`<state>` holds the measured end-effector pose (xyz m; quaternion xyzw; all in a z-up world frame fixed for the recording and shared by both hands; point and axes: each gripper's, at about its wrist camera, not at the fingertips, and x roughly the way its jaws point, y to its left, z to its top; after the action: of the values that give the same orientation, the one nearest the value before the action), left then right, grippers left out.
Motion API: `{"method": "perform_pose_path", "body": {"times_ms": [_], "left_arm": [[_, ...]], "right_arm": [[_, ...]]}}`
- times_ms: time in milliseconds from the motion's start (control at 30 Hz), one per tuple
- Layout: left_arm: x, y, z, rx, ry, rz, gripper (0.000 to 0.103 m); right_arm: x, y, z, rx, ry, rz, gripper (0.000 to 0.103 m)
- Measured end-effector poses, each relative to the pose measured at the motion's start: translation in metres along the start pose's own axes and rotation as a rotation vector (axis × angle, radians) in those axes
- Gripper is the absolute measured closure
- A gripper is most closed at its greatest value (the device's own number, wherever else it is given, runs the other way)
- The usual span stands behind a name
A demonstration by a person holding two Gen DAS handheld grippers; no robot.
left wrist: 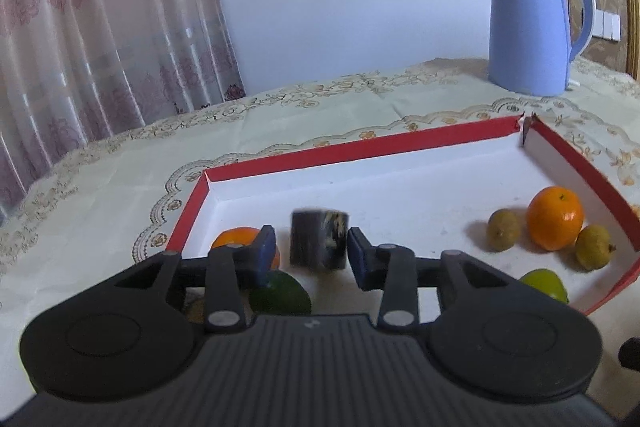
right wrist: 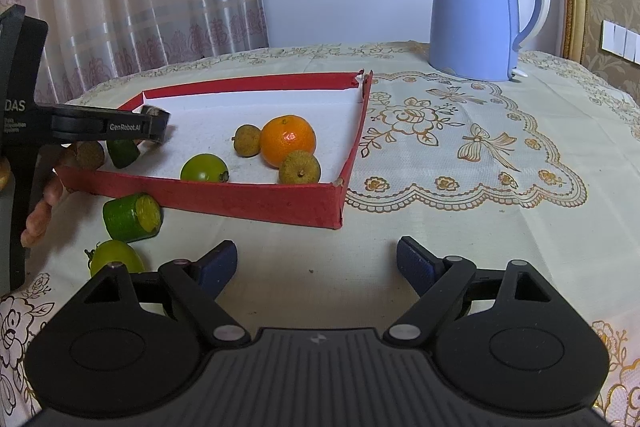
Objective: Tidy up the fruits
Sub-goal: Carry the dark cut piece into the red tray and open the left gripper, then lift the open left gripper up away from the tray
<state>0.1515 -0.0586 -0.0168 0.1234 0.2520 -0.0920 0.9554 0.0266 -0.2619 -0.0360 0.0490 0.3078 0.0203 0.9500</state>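
From the left wrist view, the left gripper hangs over the red tray, jaws apart, with a blurred dark cylinder between them, not touching. It could roll into the orange.

From the right wrist view, the right gripper is wide open above the tablecloth; the cut green piece lies outside the tray.

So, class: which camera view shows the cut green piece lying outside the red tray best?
The right wrist view: the cut green piece lies in plain sight on the tablecloth, against the red tray, yellow cut face showing. The left wrist view does not show it.
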Motion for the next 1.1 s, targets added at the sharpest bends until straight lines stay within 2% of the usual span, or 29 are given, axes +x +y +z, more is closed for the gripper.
{"method": "perform_pose_path", "body": {"times_ms": [67, 133, 167, 200, 267, 433, 633, 800, 900, 1000, 1033, 1100], "left_arm": [[-0.002, 0.001, -0.001, -0.008, -0.006, -0.009, 0.055], [-0.008, 0.005, -0.001, -0.022, -0.014, -0.006, 0.041], [-0.012, 0.008, -0.002, -0.037, -0.025, -0.004, 0.028], [-0.019, 0.012, -0.003, -0.058, -0.042, 0.002, 0.021], [-0.033, 0.019, -0.005, -0.086, -0.072, 0.009, 0.016], [-0.071, 0.037, -0.026, -0.125, -0.088, -0.013, 0.011], [-0.097, 0.04, -0.057, -0.087, -0.065, 0.002, 0.006], [-0.093, 0.044, -0.073, -0.086, -0.012, 0.017, 0.004], [-0.084, 0.048, -0.077, -0.115, 0.042, 0.019, 0.004], [-0.08, 0.051, -0.077, -0.131, 0.063, 0.02, 0.003], [-0.08, 0.051, -0.078, -0.13, 0.065, 0.021, 0.002], [-0.079, 0.049, -0.078, -0.12, 0.074, 0.034, 0.001]], "right_arm": [[0.001, 0.001, 0.0, 0.0, 0.0, 0.0, 0.015], [0.0, 0.001, 0.0, 0.0, 0.0, 0.0, 0.015], [0.0, 0.0, 0.0, 0.0, 0.0, 0.001, 0.015], [0.0, 0.0, 0.0, 0.0, 0.0, 0.0, 0.015], [0.0, 0.001, 0.0, 0.0, 0.0, 0.0, 0.015], [0.0, 0.001, 0.0, -0.001, 0.001, -0.001, 0.015], [0.001, 0.002, 0.0, -0.004, 0.001, -0.003, 0.015], [0.001, 0.003, 0.0, -0.011, 0.004, -0.008, 0.015], [0.001, 0.004, 0.0, -0.017, 0.005, -0.011, 0.015], [-0.002, 0.004, 0.0, -0.013, -0.009, -0.013, 0.014], [-0.005, 0.004, -0.001, 0.001, -0.017, 0.002, 0.014], [-0.012, 0.005, -0.005, 0.044, -0.005, 0.113, 0.014]]}}
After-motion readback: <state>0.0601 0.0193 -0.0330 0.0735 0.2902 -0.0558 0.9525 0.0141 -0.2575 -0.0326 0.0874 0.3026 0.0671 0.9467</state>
